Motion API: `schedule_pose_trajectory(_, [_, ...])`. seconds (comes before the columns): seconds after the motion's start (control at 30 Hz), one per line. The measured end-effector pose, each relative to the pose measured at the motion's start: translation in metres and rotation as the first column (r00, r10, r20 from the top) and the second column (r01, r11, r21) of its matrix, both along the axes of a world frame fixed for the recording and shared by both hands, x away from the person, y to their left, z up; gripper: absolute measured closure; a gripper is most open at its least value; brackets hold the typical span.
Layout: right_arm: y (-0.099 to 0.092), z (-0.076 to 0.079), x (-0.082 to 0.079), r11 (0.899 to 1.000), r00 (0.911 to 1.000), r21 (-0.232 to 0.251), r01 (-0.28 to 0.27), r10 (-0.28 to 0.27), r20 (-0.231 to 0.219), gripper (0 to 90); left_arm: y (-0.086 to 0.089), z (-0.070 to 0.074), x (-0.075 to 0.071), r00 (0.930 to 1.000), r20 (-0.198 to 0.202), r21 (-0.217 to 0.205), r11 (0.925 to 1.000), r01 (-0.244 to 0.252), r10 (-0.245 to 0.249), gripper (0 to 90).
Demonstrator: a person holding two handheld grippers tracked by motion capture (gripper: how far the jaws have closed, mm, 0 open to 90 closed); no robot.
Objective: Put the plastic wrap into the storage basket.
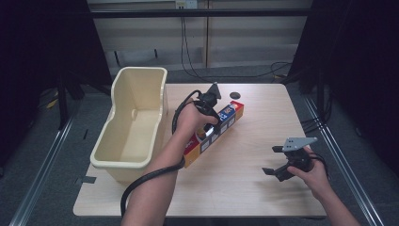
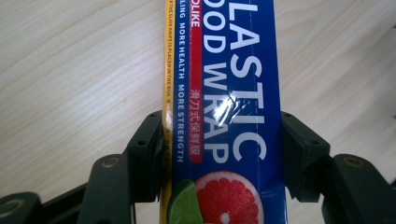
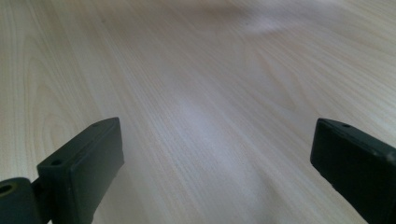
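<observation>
**Left gripper view: jaws pinch the box of plastic food wrap**

Left gripper view puts the lettering right up close: the plastic wrap box (image 2: 224, 116) reads "PLASTIC FOOD WRAP" in white on blue, partly cut off at the top edge. A red strip beside it carries Chinese characters, and small print alongside says "MORE HEALTH MORE STRENGTH". A grapefruit slice and a lime wedge are printed at the near end.

Both black jaws of the left gripper (image 2: 223, 154) press on the long sides of the box. From the high view the box (image 1: 221, 125) lies slantwise near the table's (image 1: 254, 183) middle, just right of the cream plastic tub (image 1: 134, 122), which has nothing in it.

Over at the near right, the right gripper (image 1: 273, 160) has its jaws spread wide above bare wood, gripping nothing.
</observation>
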State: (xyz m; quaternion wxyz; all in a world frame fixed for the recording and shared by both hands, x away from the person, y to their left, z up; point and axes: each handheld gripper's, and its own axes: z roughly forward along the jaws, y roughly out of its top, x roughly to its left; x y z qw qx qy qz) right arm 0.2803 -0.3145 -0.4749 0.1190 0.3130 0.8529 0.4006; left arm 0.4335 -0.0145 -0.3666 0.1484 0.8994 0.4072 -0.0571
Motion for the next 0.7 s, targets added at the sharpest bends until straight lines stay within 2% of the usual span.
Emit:
schedule_pose_trajectory(0.03, [0.000, 0.000, 0.000, 1.000, 1.0000, 0.000, 0.000, 0.000, 0.000, 2.6, 0.000, 0.000, 0.000, 1.0000, 0.000, 0.000, 1.0000, 0.000, 0.000, 41.2])
schedule_pose_trajectory(0.17, [0.000, 0.000, 0.000, 1.000, 1.0000, -0.001, 0.002, -0.002, 0.002, 2.6, 0.008, 0.016, -0.002, 0.9999, -0.009, -0.015, 0.9998, -0.008, 0.008, 41.2])
schedule_pose_trajectory(0.4, [0.002, 0.000, -0.001, 1.000, 1.0000, -0.007, -0.001, 0.001, 0.002, 2.6, 0.017, 0.033, -0.006, 0.9996, -0.009, 0.002, 0.9996, -0.027, 0.027, 41.2])
schedule_pose_trajectory(0.7, [0.004, -0.001, 0.000, 1.000, 1.0000, -0.005, -0.005, 0.005, -0.007, 2.5, 0.030, 0.056, -0.009, 0.9984, -0.018, -0.011, 0.9985, -0.054, 0.054, 41.2])
